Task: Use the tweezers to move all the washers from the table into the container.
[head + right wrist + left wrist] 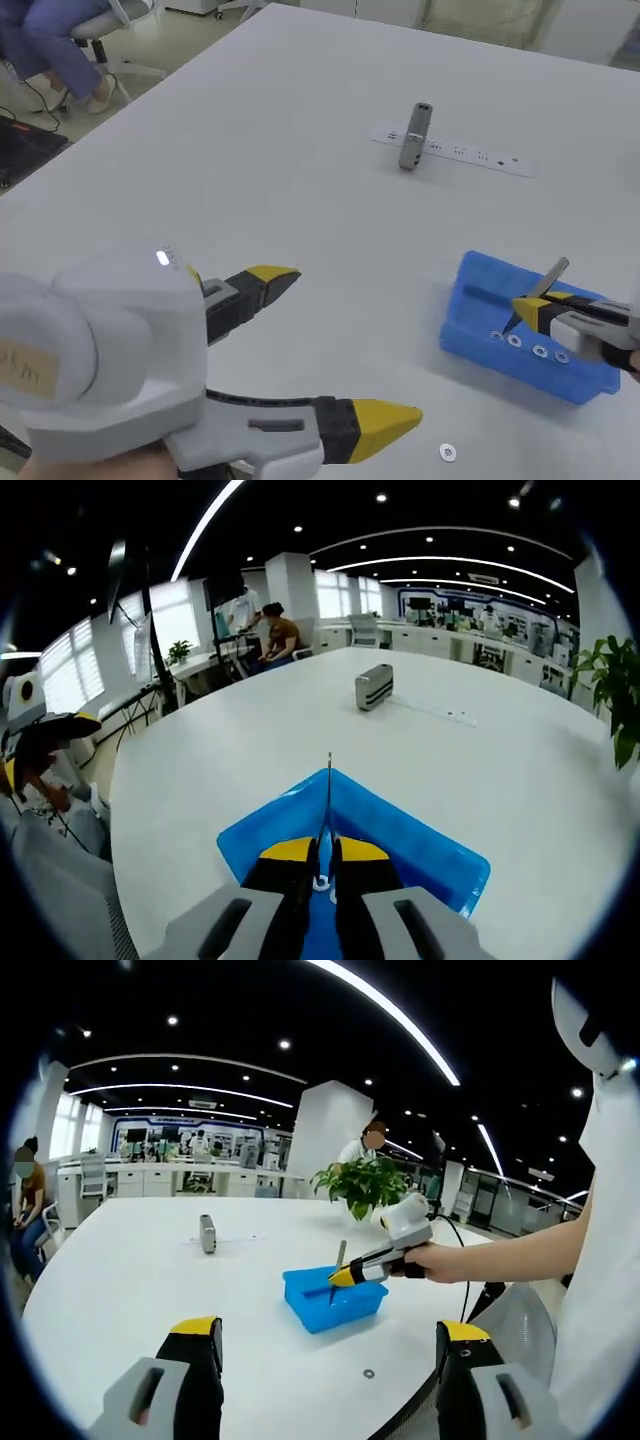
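Observation:
My right gripper [527, 308] is shut on thin metal tweezers [550, 277], whose tips point down into the blue container [470, 300] at the right. Several small washers [515, 342] lie in a row on the container's floor. One washer [447, 453] lies on the white table in front of the container, also seen as a small washer [369, 1372] in the left gripper view. My left gripper [335, 350] hovers open over the near table with nothing between its yellow-tipped jaws. In the right gripper view the tweezers [328, 790] stick out over the container [420, 850].
A grey metal block [415, 135] stands on a white strip [480, 155] at the far middle of the table. The table edge [60, 150] runs along the left. People sit at desks beyond, and a potted plant [362, 1185] stands behind the table.

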`<state>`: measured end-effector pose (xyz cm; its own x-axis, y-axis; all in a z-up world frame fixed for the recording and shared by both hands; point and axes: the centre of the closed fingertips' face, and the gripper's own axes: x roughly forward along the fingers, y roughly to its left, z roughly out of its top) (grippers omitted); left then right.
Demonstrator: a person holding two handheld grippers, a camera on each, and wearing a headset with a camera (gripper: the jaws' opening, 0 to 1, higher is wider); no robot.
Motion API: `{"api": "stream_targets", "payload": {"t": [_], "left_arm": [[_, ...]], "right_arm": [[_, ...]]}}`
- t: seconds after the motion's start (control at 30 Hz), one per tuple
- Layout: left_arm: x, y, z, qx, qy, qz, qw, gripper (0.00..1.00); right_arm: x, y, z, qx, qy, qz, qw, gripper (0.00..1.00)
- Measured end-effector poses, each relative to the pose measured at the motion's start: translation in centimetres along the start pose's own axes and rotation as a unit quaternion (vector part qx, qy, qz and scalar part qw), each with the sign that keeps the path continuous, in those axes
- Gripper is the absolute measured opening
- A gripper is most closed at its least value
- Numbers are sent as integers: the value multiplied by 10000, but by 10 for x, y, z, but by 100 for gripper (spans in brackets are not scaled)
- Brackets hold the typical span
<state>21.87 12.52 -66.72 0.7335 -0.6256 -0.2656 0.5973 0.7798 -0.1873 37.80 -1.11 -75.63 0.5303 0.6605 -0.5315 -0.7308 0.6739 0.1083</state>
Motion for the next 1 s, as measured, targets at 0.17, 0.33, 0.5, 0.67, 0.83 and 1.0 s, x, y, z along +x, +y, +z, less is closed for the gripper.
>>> {"api": "stream_targets", "payload": {"t": [0.17, 0.33, 0.5, 0.67, 0.83, 1.0], "left_arm": [[0, -3, -4, -2, 55, -30, 10000, 90], [0, -2, -5, -17, 52, -34, 10000, 90], [1, -4, -6, 10, 101, -84, 9999, 90], [3, -7, -7, -2, 107, -127, 9999, 90], [5, -11, -9, -11, 142, -165, 9998, 90], [4, -12, -10, -22, 161, -166, 9997, 89]], "right_arm": [[-17, 9, 16, 123, -484, 63, 9987, 4], [-35, 32, 28, 137, -889, 339, 9954, 3], [-46, 63, 20, 73, -921, 730, 9930, 3], [-46, 84, -4, 373, -708, 1048, 9913, 3], [-40, 97, -34, 486, -366, 1159, 9914, 3], [-36, 100, -53, 532, -128, 1166, 9917, 4]]}}
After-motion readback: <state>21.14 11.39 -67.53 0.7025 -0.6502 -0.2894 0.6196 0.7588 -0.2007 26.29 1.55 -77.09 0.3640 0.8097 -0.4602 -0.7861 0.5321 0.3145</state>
